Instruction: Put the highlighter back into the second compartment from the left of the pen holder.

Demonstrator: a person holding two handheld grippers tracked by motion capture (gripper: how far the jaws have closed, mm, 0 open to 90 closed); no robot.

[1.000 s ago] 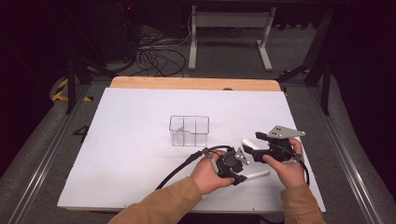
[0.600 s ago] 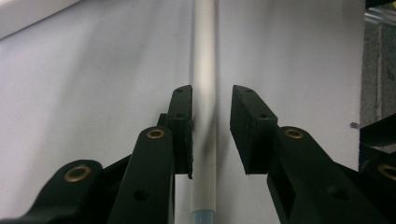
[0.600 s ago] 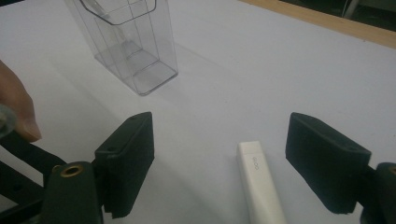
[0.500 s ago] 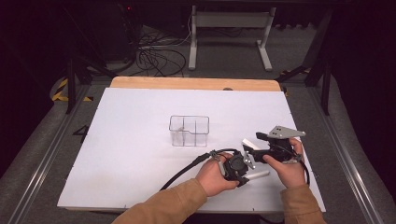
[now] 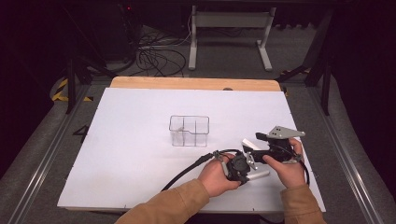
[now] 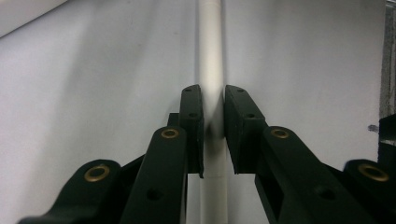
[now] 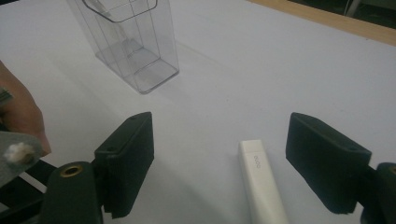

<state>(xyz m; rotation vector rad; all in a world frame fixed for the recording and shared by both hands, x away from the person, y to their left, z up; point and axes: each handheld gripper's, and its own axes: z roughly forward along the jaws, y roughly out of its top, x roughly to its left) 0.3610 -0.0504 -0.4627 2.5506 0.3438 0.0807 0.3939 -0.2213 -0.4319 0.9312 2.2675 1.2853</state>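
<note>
Mid-table, clear divided holder (image 5: 189, 130) (compartments bare), white marker (image 7: 259, 184) nearby

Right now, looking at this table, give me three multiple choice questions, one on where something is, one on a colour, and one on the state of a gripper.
1. Where does the clear divided box stand?
A. mid-table, beyond both grippers
B. on the floor
C. in the person's hand

2. What colour is the stick between the left gripper jaws?
A. red
B. white
C. green

3. How do the right gripper jaws stand?
A. clamped on the box
B. shut tight on nothing
C. open, with a white bar lying between them

Answers: 1 A, the high view shows it there; 2 B, seen in the left gripper view; 3 C, the pads stand clear of the bar.
</note>
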